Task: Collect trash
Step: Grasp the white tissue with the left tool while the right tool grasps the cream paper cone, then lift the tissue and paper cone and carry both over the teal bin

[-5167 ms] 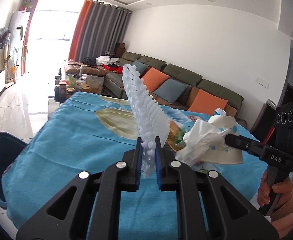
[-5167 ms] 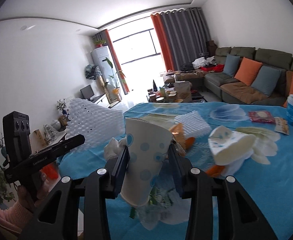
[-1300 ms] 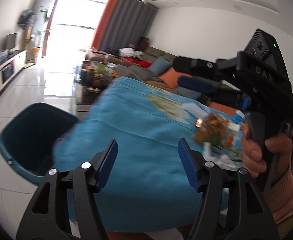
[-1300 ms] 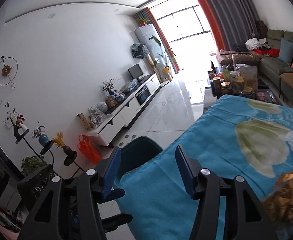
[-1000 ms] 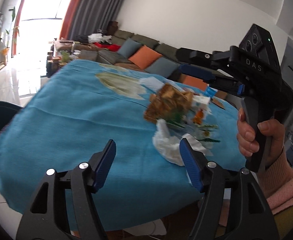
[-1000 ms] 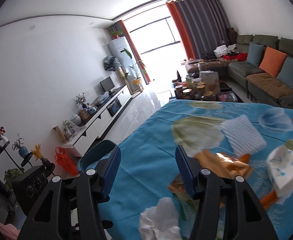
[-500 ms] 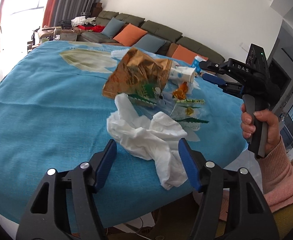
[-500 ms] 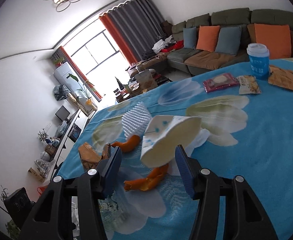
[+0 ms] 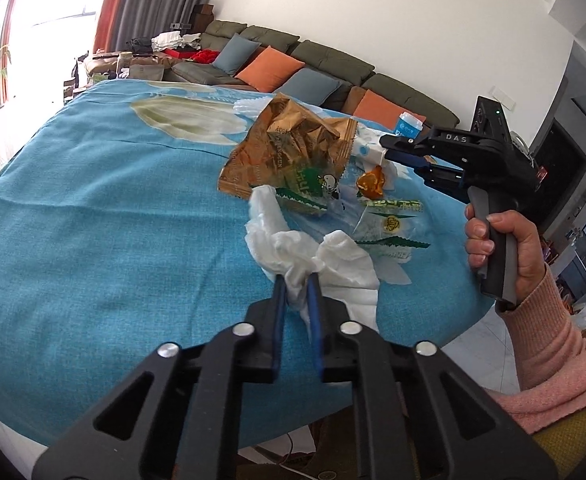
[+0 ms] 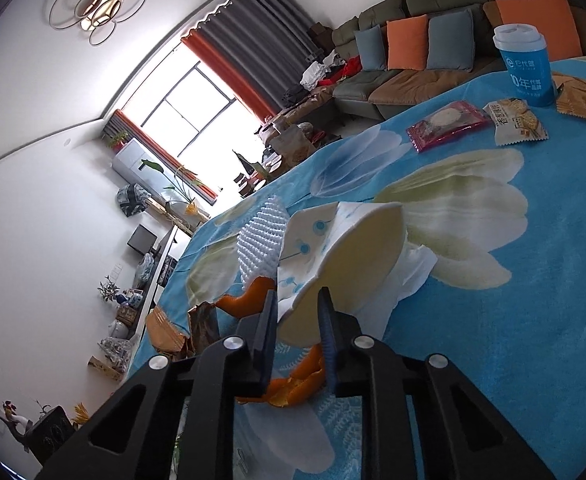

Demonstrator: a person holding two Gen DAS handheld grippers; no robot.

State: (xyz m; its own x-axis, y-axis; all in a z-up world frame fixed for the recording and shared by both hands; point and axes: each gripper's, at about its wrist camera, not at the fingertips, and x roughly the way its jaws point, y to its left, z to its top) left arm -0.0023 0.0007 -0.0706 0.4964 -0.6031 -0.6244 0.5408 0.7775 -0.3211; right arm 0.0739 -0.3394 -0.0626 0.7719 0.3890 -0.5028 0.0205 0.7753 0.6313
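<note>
My left gripper [image 9: 296, 285] is shut on a crumpled white tissue [image 9: 313, 258] that lies on the blue flowered tablecloth [image 9: 93, 216]. Behind it lie a gold snack wrapper [image 9: 289, 152], orange peel [image 9: 371, 182] and clear green-printed wrappers [image 9: 389, 224]. My right gripper [image 10: 297, 300] is shut on the rim of a crushed white paper cup with blue dots [image 10: 333, 256]; it also shows in the left wrist view [image 9: 421, 156]. Orange peel [image 10: 293, 384] lies under the right fingers, and a white foam net [image 10: 259, 236] lies beyond the cup.
A blue lidded cup [image 10: 525, 68], a red snack pack [image 10: 447, 124], a cracker pack [image 10: 517, 120] and an orange wrapper [image 10: 585, 98] sit at the table's far side. A sofa with cushions [image 9: 293, 68] stands behind the table. The table's near edge [image 9: 213, 420] drops to the floor.
Both grippers were open half a second ago. The left one has moved down and shut on the tissue. The right one has moved forward and shut on the paper cup's rim.
</note>
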